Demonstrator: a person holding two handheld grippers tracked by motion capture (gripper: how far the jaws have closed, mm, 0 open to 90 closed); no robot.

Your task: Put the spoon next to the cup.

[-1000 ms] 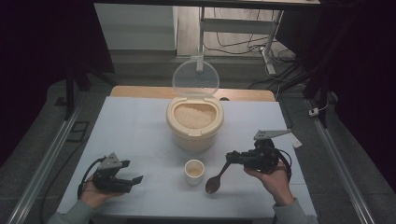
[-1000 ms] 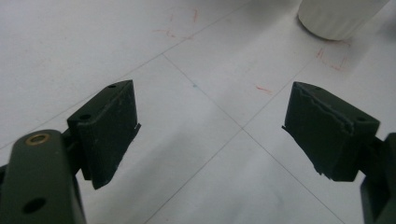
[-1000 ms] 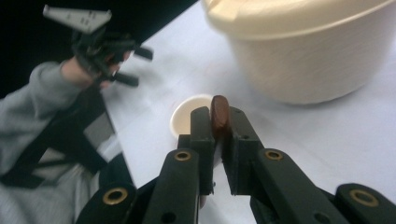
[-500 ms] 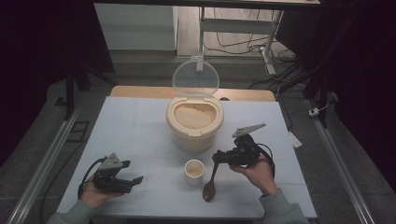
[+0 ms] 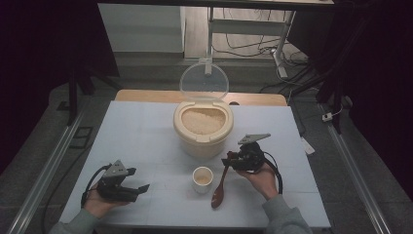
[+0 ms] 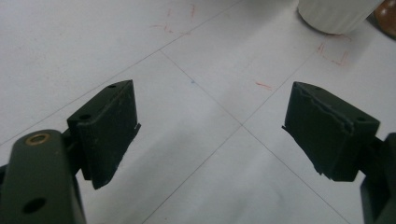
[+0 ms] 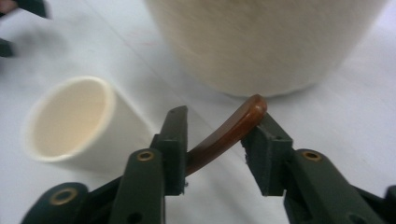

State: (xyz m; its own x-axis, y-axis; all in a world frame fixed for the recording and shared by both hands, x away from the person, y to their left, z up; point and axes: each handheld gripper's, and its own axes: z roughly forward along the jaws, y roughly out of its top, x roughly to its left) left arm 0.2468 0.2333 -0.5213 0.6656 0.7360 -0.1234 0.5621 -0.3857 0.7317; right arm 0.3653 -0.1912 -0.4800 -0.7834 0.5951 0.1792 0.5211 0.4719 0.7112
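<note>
Spoon lifted by its handle, bowl hanging beside the cup.

Our right gripper [image 5: 229, 160] has swung in from the table's right side and now clamps the handle of the brown wooden spoon [image 5: 220, 187], which hangs tilted with its bowl just right of the small white ceramic cup [image 5: 202, 179]. The round cream rice bin [image 5: 202, 127] stands behind with its clear lid up. We judge scooping rice comes next. Our left gripper [image 5: 139, 190] rests low, jaws wide apart and holding nothing, as before.
</note>
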